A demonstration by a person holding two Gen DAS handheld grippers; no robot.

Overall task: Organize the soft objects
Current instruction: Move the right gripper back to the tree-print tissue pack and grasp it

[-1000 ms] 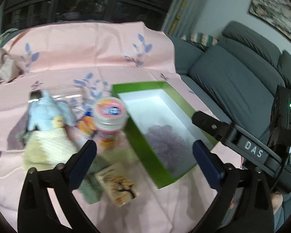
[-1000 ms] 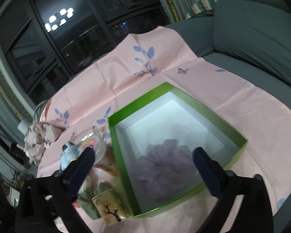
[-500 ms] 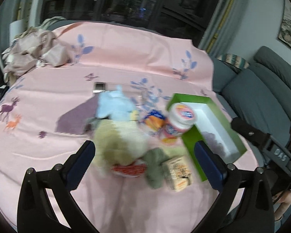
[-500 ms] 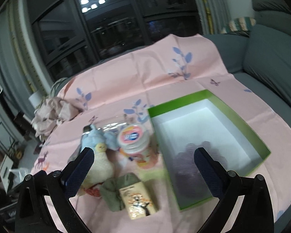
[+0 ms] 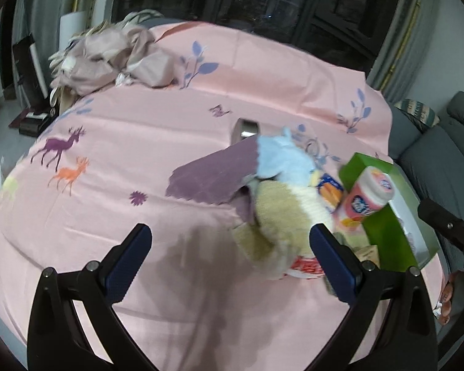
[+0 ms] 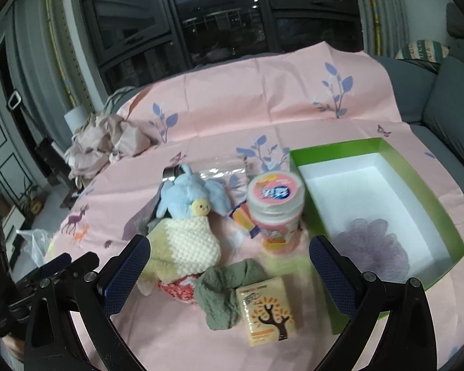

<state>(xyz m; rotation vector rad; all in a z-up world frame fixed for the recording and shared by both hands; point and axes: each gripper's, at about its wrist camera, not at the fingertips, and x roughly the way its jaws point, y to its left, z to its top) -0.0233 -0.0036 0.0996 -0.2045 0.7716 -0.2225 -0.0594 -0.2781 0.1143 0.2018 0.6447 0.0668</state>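
Observation:
A green box (image 6: pixel 396 167) with a white inside holds a purple mesh pouf (image 6: pixel 375 247). Left of it lie a blue plush toy (image 6: pixel 188 194), a cream and yellow knitted piece (image 6: pixel 182 247), a green sock (image 6: pixel 229 293), a tissue pack (image 6: pixel 267 309) and a pink jar (image 6: pixel 275 213). My right gripper (image 6: pixel 229 272) is open and empty above the sock. My left gripper (image 5: pixel 229 259) is open and empty, left of the knitted piece (image 5: pixel 281 216), the blue plush (image 5: pixel 284 160) and the jar (image 5: pixel 368 198).
A pink printed cloth (image 5: pixel 114 160) covers the table. A purple cloth (image 5: pixel 213 179) lies under the plush. A crumpled pink fabric heap (image 5: pixel 108 58) sits at the far left edge. An orange snack packet (image 6: pixel 242 216) lies by the jar. A grey sofa (image 6: pixel 448 117) stands on the right.
Both grippers have swung left, away from the green box. The pile of soft things now sits in the middle of the right wrist view and at the right of the left wrist view.

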